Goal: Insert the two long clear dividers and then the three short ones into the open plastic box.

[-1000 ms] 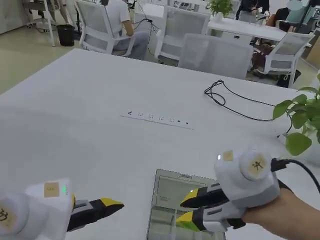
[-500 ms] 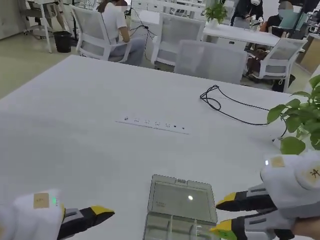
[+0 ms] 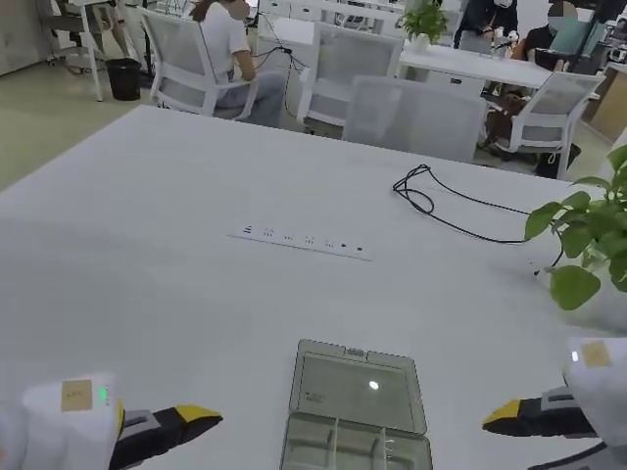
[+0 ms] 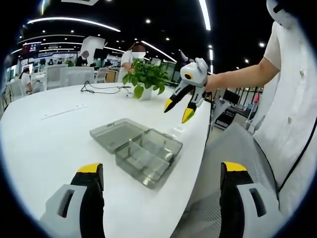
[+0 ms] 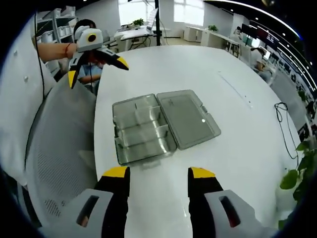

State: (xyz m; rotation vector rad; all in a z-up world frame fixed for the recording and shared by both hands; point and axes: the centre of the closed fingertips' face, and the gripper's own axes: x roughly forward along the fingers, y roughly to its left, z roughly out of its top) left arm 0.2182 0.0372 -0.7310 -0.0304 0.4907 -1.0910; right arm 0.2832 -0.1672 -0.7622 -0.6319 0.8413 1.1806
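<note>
- The right tool [image 3: 511, 431] has drawn off to the right of the plastic box [image 3: 358, 392], released and empty.
- The left tool [image 3: 201, 423] hangs left of it, also released.
- The dividers [image 5: 139, 125] look seated; likely done.

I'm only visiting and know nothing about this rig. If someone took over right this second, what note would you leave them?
Left gripper: open, empty, clear of the box.
Right gripper: open, empty, clear of the box.
Plastic box: on the white table, lid lying flat open.
Done: clear dividers already split the tray into compartments.
Left: check that all five are seated; the count cannot be told from these views.
</note>
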